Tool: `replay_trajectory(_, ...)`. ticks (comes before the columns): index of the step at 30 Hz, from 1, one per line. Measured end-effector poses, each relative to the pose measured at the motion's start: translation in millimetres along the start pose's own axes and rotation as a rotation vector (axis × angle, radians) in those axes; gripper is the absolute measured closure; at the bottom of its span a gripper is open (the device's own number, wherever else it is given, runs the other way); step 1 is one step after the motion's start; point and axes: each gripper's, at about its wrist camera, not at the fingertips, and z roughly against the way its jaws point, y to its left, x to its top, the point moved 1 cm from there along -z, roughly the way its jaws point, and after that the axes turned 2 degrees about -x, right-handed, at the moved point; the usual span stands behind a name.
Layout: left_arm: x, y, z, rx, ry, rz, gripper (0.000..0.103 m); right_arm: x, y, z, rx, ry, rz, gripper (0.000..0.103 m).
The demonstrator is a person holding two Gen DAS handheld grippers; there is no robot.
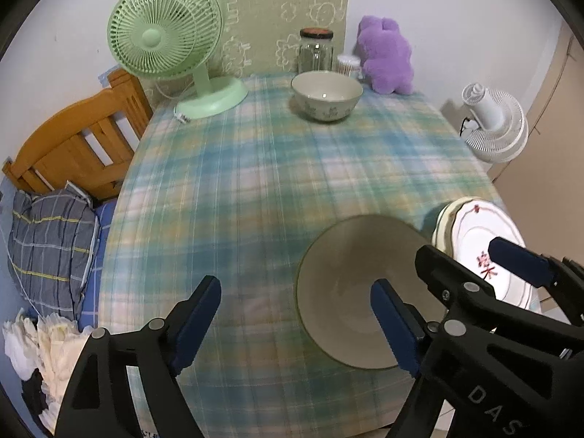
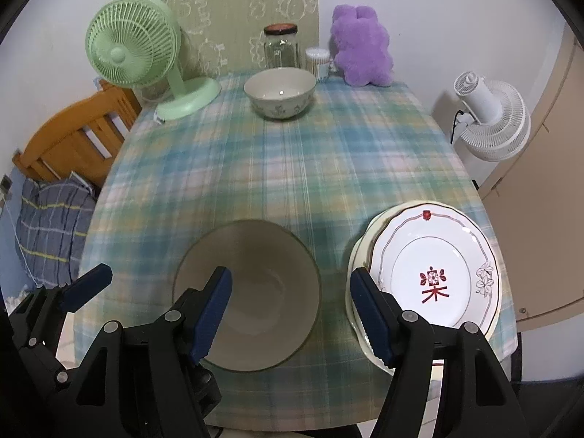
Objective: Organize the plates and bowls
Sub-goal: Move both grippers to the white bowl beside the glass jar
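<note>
A large cream bowl (image 1: 346,273) (image 2: 262,266) stands upright near the front of the plaid tablecloth (image 1: 237,182). Just right of it lies a stack of plates (image 1: 474,226) (image 2: 434,255), the top one white with a red character. A smaller flowered bowl (image 1: 326,96) (image 2: 279,93) stands at the back. My left gripper (image 1: 297,323) is open above the big bowl's left rim, one finger over cloth, one over the bowl's inside. My right gripper (image 2: 294,314) is open above the bowl's right rim, one finger over the bowl, the other over the plates' edge. Neither touches anything.
At the back stand a green desk fan (image 1: 164,36), a glass jar (image 1: 315,51), a small swab tub (image 1: 348,65) and a purple plush toy (image 1: 387,58). A white fan (image 1: 492,124) stands off the table's right side. A wooden bed frame (image 1: 76,142) and bedding lie left.
</note>
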Motion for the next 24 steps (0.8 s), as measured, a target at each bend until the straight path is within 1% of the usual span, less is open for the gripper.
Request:
replay_trajectory(5,16,-6,13,-0.021,-0.044,0.008,0.018,15,-5,14,-0.005,-0.029,-0.009,0.031)
replay_trajectory(9,31,-15,18,-0.010,-0.092,0.005,0.018,29,-11,24,-0.026,-0.078,0.002,0.028)
replay_trajectory(11,40,-20,16,0.000,-0.096,0.014,0.018,38,-16,25,-0.026,-0.096,0.008,0.027)
replay_trajectory(15,59,-29,12,0.006,-0.098,0.042,0.018,57,-28,22,-0.014,-0.098,0.020,0.027)
replay_trajectory(19,80,-39,8,0.018,-0.105,0.071,0.018,79,-38,20,-0.021,-0.100,0.046,0.027)
replay_trajectory(24,102,-50,1,0.042,-0.114,0.111,0.018,108,-53,12,0.001,-0.114,0.082,0.027)
